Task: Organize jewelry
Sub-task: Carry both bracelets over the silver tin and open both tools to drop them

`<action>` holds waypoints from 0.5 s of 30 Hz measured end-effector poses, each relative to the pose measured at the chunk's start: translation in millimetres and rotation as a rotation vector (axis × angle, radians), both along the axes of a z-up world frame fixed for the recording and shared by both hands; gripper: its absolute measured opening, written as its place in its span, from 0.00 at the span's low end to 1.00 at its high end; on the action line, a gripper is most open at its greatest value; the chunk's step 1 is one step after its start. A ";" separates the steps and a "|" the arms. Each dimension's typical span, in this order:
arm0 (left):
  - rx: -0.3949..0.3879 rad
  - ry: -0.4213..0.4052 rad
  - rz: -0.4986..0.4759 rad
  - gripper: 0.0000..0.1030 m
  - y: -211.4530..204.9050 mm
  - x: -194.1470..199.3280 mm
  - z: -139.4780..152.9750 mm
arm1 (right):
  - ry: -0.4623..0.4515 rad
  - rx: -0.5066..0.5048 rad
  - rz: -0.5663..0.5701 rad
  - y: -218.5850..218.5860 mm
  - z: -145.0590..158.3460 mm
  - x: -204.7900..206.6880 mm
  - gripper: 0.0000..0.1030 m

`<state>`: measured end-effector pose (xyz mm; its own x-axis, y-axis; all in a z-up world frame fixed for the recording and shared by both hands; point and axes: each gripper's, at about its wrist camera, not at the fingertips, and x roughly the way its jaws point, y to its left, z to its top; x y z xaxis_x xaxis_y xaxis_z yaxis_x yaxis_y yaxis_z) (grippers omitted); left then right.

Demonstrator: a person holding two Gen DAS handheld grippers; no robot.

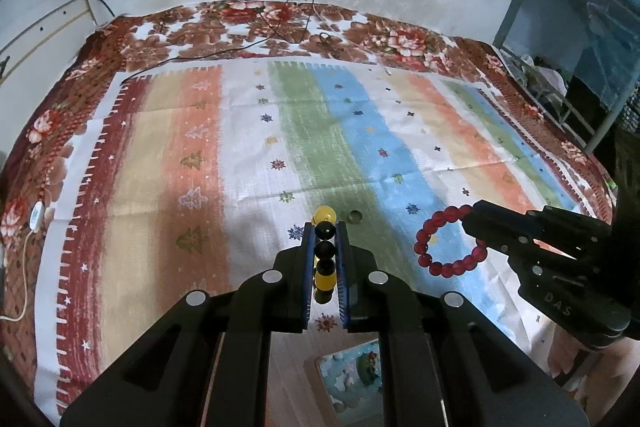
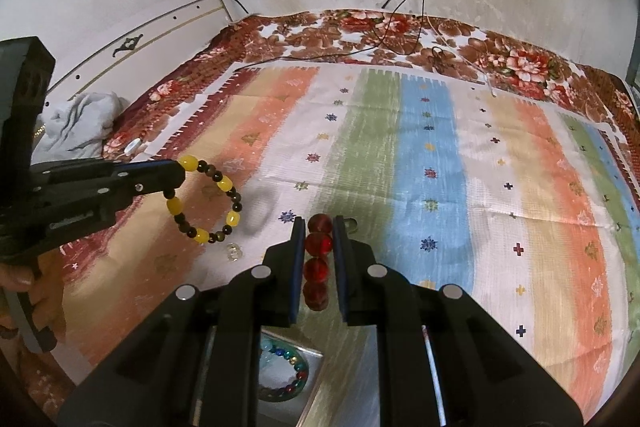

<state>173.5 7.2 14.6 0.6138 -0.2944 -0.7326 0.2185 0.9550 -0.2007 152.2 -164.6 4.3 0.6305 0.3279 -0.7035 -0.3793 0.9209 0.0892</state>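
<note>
My left gripper [image 1: 325,227] is shut on a yellow-and-dark bead bracelet [image 1: 324,255], whose beads stand in a line between the blue pads. From the right wrist view that bracelet [image 2: 208,199] hangs as a full loop off the left gripper [image 2: 178,173], above the striped cloth. My right gripper [image 2: 316,223] is shut on a red bead bracelet [image 2: 318,247]. The left wrist view shows the red bracelet [image 1: 450,241] dangling as a ring from the right gripper [image 1: 468,217]. Both are lifted off the cloth.
A striped cloth [image 1: 248,131] covers a floral bedspread [image 1: 224,23]. A small clear ring [image 2: 233,251] lies on the cloth. Below the grippers sits an open box [image 2: 316,355] with a multicoloured bead bracelet [image 2: 294,375]. Cables [image 2: 400,39] trail from a wall socket. Grey fabric [image 2: 80,127] lies at left.
</note>
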 end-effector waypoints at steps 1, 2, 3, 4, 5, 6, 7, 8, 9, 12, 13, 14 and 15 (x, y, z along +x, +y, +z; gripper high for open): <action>-0.002 -0.002 -0.002 0.09 0.0 -1.9 0.8 | -0.004 0.000 0.005 0.5 1.3 -3.6 0.15; -0.005 -0.007 -0.005 0.09 -0.1 -5.1 1.9 | -0.007 0.002 0.008 0.5 2.5 -6.7 0.15; -0.007 -0.013 -0.003 0.09 0.3 -7.7 3.0 | -0.008 0.004 0.013 0.9 3.5 -9.7 0.15; -0.011 -0.018 -0.004 0.09 0.3 -11.5 4.6 | -0.014 0.005 0.018 1.4 5.3 -13.9 0.15; -0.016 -0.022 -0.008 0.09 -0.2 -15.3 6.0 | -0.017 0.006 0.020 1.8 6.4 -16.7 0.15; -0.019 -0.028 -0.009 0.09 -0.4 -19.5 7.5 | -0.020 0.008 0.023 2.0 7.4 -19.5 0.15; -0.021 -0.031 -0.010 0.09 -0.7 -23.6 8.4 | -0.028 0.008 0.027 2.6 9.0 -23.7 0.15; -0.024 -0.032 -0.013 0.09 -0.8 -26.5 8.8 | -0.032 0.007 0.031 3.1 10.0 -26.7 0.15; -0.028 -0.034 -0.018 0.09 -1.3 -31.7 9.4 | -0.033 0.007 0.039 3.9 11.1 -29.7 0.15; -0.032 -0.038 -0.036 0.09 -3.2 -41.9 9.7 | -0.038 0.012 0.054 6.6 13.4 -39.4 0.15; -0.030 -0.040 -0.046 0.09 -4.9 -47.6 9.3 | -0.038 0.016 0.059 7.2 14.0 -43.2 0.15; -0.028 -0.041 -0.050 0.09 -5.8 -50.8 8.9 | -0.039 0.018 0.063 7.6 14.3 -46.5 0.15; -0.027 -0.041 -0.053 0.09 -6.3 -53.4 8.4 | -0.040 0.020 0.066 7.9 14.7 -49.1 0.15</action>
<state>120.0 0.9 23.0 0.6261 -0.3470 -0.6983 0.2774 0.9361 -0.2164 103.0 -156.7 19.0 0.6343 0.3833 -0.6714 -0.4430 0.8919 0.0907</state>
